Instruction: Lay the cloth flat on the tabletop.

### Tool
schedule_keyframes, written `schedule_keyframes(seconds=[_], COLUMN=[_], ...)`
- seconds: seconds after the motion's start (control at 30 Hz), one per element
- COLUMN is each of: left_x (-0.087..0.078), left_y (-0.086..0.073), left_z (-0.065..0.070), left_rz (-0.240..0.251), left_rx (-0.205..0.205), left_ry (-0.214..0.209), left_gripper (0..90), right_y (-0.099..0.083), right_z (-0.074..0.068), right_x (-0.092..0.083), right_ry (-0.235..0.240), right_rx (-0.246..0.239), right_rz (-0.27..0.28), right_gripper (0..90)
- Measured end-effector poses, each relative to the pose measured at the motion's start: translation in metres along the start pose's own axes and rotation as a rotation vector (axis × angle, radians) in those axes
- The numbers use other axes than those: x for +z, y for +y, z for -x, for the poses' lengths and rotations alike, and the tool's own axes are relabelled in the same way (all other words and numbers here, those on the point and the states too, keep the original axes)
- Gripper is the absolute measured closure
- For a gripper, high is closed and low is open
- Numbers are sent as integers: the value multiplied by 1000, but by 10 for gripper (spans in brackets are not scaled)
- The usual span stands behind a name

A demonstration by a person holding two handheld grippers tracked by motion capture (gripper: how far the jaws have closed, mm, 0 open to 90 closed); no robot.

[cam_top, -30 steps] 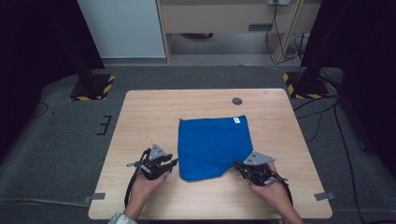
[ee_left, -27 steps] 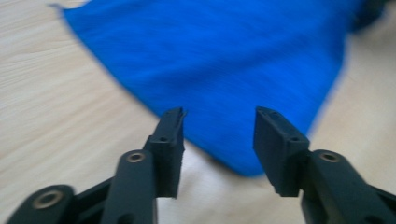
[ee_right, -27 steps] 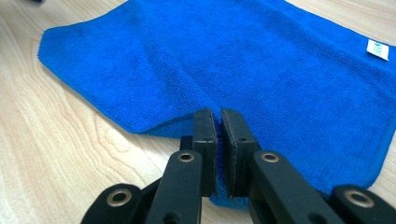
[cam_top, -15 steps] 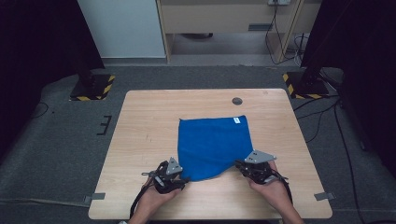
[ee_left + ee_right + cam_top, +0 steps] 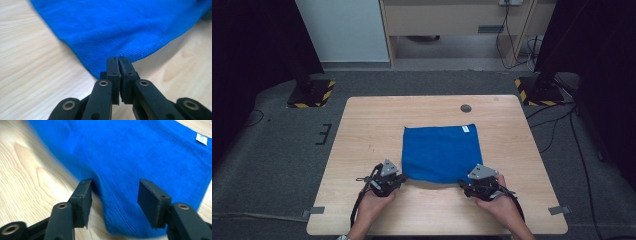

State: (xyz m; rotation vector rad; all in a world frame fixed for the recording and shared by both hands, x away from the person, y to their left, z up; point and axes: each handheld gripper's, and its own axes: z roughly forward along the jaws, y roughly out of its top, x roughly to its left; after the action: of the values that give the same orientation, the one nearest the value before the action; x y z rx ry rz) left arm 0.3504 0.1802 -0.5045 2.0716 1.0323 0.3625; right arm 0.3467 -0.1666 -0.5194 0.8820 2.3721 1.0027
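- The table [image 5: 362,130] carried one blue cloth [image 5: 439,152], spread nearly flat and reaching away from both claws toward the far side; its near edge hung between the two hands and looked lifted a little, with a shadow under it.
- The left claw [image 5: 398,178] sat at the cloth's near left corner. In the left gripper view the left claw [image 5: 119,60] had just closed, its two pads pressed together with the corner's hem pinched at their tips, the rest of the cloth [image 5: 120,27] fanning out ahead of it.
- The right claw [image 5: 468,184] sat at the near right corner. In the right gripper view the right claw [image 5: 114,187] had just been opening and stood about half open; the cloth [image 5: 140,152] lay between and under the pads, but neither pad pressed on it, so it held nothing.
- The step in hand seemed to be taking both near corners before a fold. To do it well, the right claw would probably need to close on the corner itself, not on the middle of the edge.
- The left pinch was shallow, right at the hem, and could slip under a hard pull.
- A small white tag [image 5: 201,139] marked the corner far ahead of the right claw, a handy target for the fold.
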Motion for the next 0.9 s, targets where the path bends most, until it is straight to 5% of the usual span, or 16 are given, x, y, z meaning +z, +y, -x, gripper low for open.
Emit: schedule_keyframes(seconds=[0.17,0.33,0.57,0.7,0.8,0.9], left_x=[-4,-4,-11,-13,-13,-15], left_y=[-3,-1,-7,-10,-13,-17], left_z=[-15,-10,3,14,21,25], left_rz=[14,11,-31,-58,-77,-88], left_rx=[-62,-37,14,40,59,68], left_ry=[3,-4,-40,-68,-76,-84], left_gripper=[872,872,873,872,871,850], right_y=[-4,-6,-7,-11,-15,-19], right_z=[4,10,12,15,15,13], right_x=[-4,-10,-31,-41,-48,-57], right_ry=[-24,-61,-6,1,14,42], right_rx=[-5,23,32,36,26,21], right_rz=[-10,-37,5,-6,-19,-16], right_gripper=[451,500,737,788,786,672])
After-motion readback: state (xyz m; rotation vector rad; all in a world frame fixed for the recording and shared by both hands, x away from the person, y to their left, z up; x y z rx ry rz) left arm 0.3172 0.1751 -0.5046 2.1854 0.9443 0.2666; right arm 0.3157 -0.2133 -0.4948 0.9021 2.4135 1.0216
